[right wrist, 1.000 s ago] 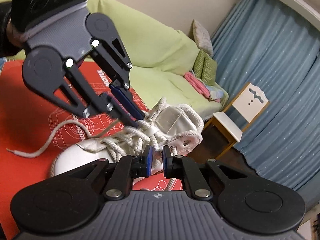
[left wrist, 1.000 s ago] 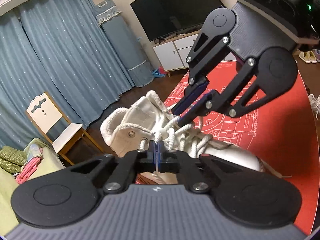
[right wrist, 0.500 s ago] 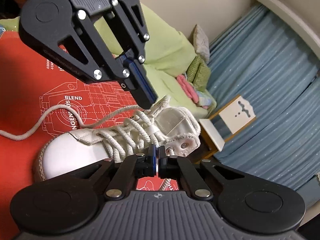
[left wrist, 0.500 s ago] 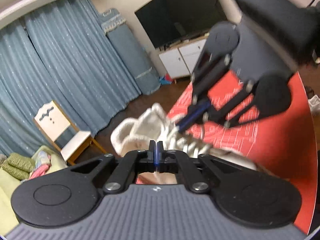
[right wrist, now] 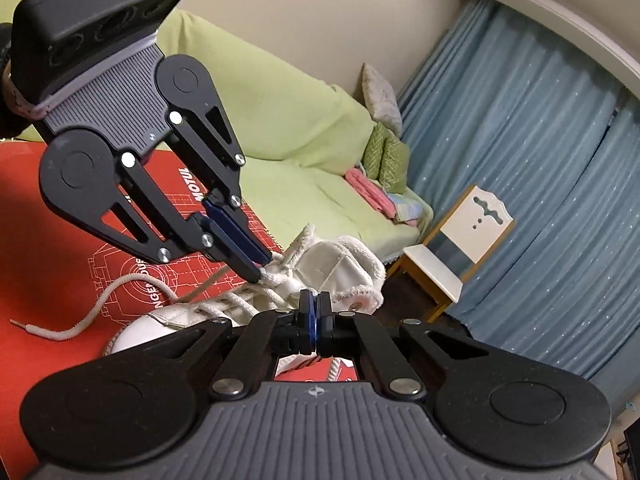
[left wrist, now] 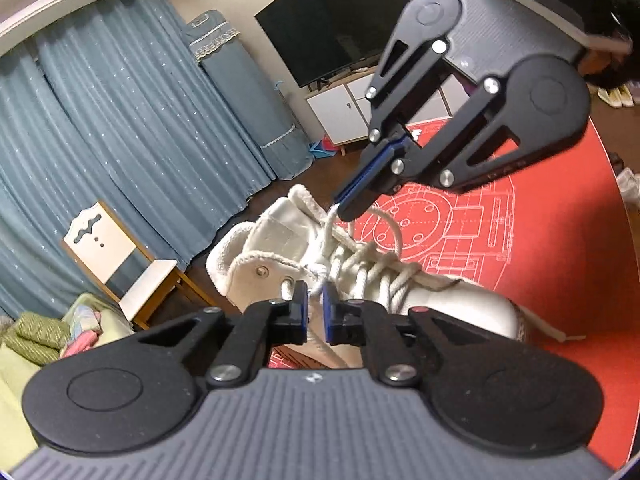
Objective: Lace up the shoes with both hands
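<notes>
Shoe [left wrist: 420, 300] white high-top, lies on red mat [left wrist: 560, 240]. Lace [right wrist: 96, 312] soft, limp, rough-braided; we judge best hold near eyelets. Our left gripper [left wrist: 315, 312] slightly spread astride lace; right gripper [right wrist: 314, 312] pressed together, pinching lace by collar.

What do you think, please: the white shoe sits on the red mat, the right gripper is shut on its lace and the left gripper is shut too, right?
No: the left gripper is open, jaws apart around the lace, as the left wrist view shows. The right gripper is shut on it; the shoe sits on the red mat.
</notes>
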`<state>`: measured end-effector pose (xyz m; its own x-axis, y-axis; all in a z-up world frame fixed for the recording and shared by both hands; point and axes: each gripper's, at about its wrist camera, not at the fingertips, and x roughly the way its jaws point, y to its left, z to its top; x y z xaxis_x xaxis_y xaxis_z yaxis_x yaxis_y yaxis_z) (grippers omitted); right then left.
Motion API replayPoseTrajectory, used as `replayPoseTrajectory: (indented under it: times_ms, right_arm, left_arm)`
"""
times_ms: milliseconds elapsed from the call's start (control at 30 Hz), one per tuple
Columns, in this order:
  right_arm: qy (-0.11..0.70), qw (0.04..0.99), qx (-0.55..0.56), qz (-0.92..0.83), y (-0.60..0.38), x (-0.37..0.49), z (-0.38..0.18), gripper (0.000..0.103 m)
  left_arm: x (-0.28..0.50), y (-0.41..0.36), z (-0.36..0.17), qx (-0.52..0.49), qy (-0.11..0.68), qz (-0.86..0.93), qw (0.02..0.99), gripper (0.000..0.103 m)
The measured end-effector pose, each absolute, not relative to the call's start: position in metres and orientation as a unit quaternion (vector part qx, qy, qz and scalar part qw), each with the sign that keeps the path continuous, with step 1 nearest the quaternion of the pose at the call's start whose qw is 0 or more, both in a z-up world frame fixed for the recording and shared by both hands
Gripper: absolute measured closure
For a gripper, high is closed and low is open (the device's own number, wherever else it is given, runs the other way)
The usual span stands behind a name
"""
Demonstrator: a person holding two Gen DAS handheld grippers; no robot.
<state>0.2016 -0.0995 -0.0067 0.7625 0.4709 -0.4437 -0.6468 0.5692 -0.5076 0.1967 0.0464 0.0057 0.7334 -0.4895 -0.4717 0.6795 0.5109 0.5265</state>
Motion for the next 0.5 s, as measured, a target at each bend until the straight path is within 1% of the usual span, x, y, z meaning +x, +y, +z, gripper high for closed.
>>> replayPoseTrajectory:
  times_ms: [200, 233, 300, 500]
  right_arm:
    - [0.124, 0.878, -0.333, 0.322, -0.102, 0.198, -0.007, 0.103]
    - [0.125, 0.878, -0.33, 0.323, -0.103, 0.198, -0.007, 0.103]
    - [0.126, 0.879, -0.329, 0.321, -0.105, 0.198, -0.007, 0.103]
    - [0.132, 0.882, -0.317, 0.322, -0.11, 0.197, -0.006, 0.103]
  left_arm:
    - [0.198, 0.044, -0.002, 0.363, 0.124, -0.33, 0.863, 0.096]
    - [0.199, 0.044, -0.002, 0.36, 0.125, -0.328, 0.864, 0.101]
    - [0.199, 0.044, 0.003, 0.335, 0.124, -0.331, 0.873, 0.103]
    - [0.195, 0.047, 0.009, 0.31, 0.124, -0.338, 0.88, 0.103]
